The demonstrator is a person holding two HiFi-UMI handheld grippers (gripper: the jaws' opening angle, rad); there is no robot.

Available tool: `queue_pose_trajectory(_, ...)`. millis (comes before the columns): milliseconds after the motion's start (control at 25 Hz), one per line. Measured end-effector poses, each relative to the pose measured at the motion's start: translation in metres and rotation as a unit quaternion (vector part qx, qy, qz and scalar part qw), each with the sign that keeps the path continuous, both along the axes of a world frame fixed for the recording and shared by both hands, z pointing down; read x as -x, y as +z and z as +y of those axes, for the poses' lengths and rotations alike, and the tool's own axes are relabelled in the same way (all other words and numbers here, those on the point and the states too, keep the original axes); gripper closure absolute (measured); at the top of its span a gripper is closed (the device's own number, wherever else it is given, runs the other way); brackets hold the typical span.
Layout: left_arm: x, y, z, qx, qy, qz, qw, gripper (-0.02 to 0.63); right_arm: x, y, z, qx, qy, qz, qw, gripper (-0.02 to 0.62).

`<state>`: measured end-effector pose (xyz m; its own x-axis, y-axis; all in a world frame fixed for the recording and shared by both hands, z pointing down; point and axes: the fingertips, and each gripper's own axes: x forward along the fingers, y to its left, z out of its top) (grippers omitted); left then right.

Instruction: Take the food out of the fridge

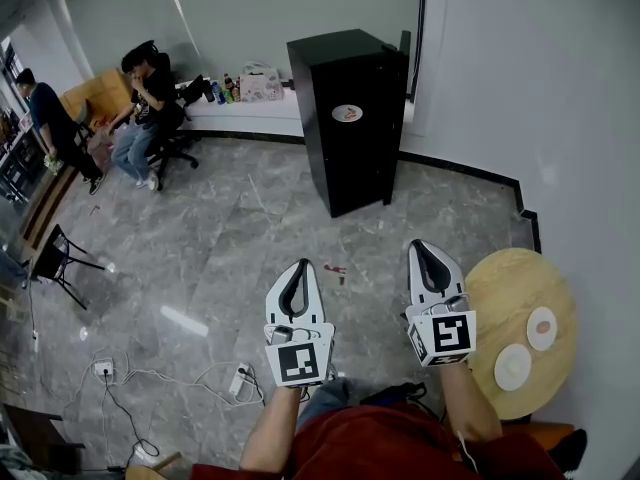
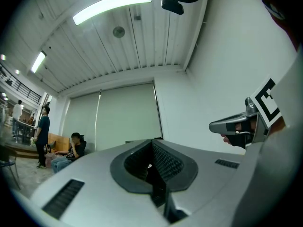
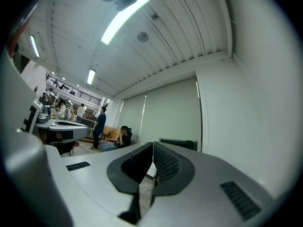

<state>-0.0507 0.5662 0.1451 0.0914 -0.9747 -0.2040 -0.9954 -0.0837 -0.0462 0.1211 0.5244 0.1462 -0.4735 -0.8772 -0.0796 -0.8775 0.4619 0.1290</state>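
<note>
The fridge point(image 1: 348, 118) is a tall black cabinet with its door closed, standing on the grey floor against the far wall. Both grippers point toward it from a distance, side by side and well short of it. My left gripper point(image 1: 300, 265) is shut with nothing between its jaws; in the left gripper view its dark pads point(image 2: 163, 162) meet. My right gripper point(image 1: 425, 246) is shut and empty too, its pads point(image 3: 163, 162) closed together. The top of the fridge point(image 3: 179, 143) shows just beyond the right jaws. No food is in sight.
A round wooden table point(image 1: 505, 288) with two white plates point(image 1: 513, 366) stands close on the right. Power strips and cables point(image 1: 240, 378) lie on the floor at lower left. A folding chair point(image 1: 60, 258) and a seated person point(image 1: 145, 108) are at the left.
</note>
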Motion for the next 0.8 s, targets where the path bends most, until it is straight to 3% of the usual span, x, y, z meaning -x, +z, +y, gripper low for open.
queue_pose_trajectory(320, 0.050, -0.002, -0.040, 0.004, 0.009, 0.000, 1.0000, 0.592, 0.050, -0.007, -0.035, -0.006, 0.013, 0.007, 1.000, 0.572)
queue_pose_trajectory(800, 0.095, -0.005, -0.096, -0.007, 0.037, -0.005, 0.9993, 0.592, 0.097, -0.008, -0.087, -0.012, 0.042, 0.010, 0.999, 0.572)
